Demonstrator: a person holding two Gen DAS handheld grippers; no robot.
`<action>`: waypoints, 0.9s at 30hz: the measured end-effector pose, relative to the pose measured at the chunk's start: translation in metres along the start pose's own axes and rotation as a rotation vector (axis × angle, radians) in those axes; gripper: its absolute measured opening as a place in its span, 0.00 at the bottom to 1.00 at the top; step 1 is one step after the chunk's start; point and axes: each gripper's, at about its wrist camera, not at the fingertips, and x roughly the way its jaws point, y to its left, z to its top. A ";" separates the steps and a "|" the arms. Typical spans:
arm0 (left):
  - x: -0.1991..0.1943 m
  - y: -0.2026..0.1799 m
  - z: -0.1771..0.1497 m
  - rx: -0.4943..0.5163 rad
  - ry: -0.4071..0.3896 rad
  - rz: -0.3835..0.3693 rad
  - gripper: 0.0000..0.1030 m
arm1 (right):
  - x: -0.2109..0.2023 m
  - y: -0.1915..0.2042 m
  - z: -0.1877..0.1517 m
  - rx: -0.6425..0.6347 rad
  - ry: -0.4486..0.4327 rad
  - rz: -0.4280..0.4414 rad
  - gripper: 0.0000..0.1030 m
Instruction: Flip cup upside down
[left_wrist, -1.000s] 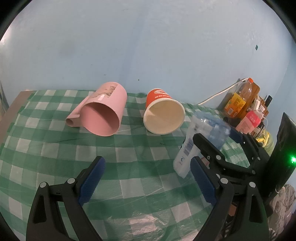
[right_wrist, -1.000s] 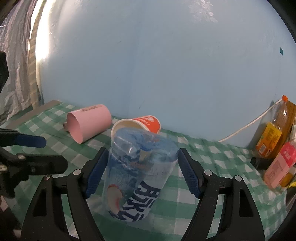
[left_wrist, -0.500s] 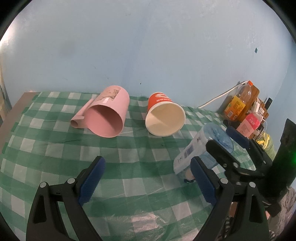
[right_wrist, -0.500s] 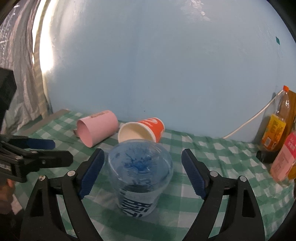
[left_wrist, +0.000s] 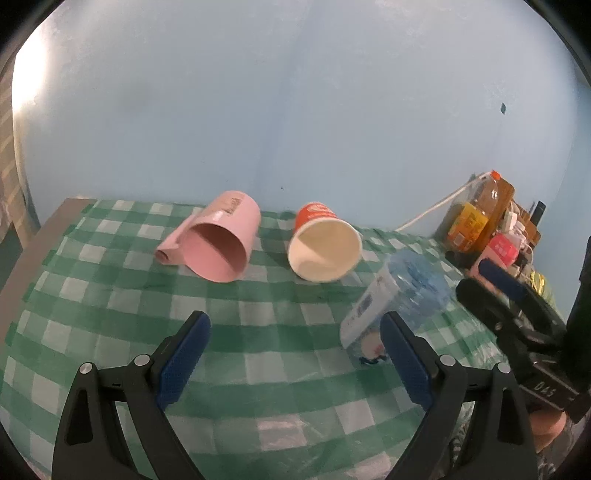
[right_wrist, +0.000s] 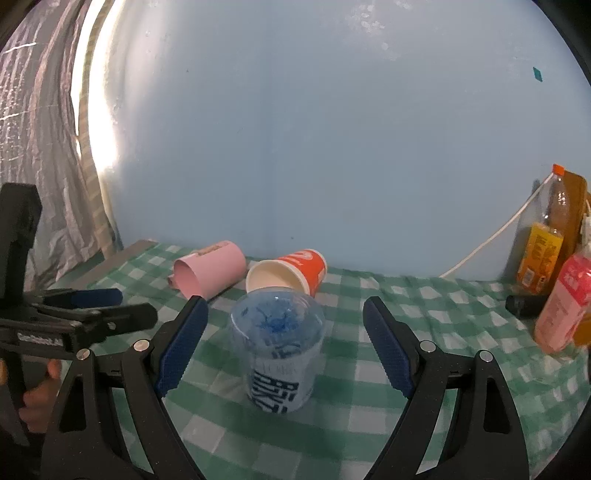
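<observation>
A: Near the table's front right stretch, the clear plastic cup (right_wrist: 279, 349) stands on the checked cloth (left_wrist: 110, 306), wide end down and blue closed end up. Judged inverted, so the flip looks done.

B: Right gripper (right_wrist: 284, 347)?

A: Released. Its blue pads stand well apart on either side of the cup, touching neither wall. Nothing held.

B: Left gripper (left_wrist: 295, 354)?

A: Also spread wide, empty, hovering over bare cloth near the front edge. The cup sits just beyond its right finger in that view, partly hidden behind it.

B: Why that placing?

A: Probably for room. The cup stands nearer the front than the other two, with open cloth at its left and front. Pink cup (left_wrist: 221, 238) and orange paper cup (left_wrist: 323, 247) both lie on their sides toward the back edge, mouths facing forward, near each other but apart.

B: Clearance for pulling out?

A: Straight back toward the front edge looks free. Back right corner is crowded: an orange-capped bottle (right_wrist: 546, 240), a pink bottle (right_wrist: 563, 304), a white cable. A sideways sweep right risks those; the thin cup would tip on a light knock.
</observation>
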 end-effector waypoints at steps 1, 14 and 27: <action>-0.001 -0.003 -0.002 0.004 0.000 -0.003 0.92 | -0.004 -0.001 0.000 -0.001 -0.004 -0.001 0.83; -0.036 -0.049 -0.021 0.150 -0.197 0.087 0.92 | -0.042 -0.023 -0.012 0.031 -0.005 -0.031 0.83; -0.047 -0.060 -0.026 0.191 -0.264 0.114 1.00 | -0.052 -0.026 -0.022 0.018 -0.006 -0.023 0.83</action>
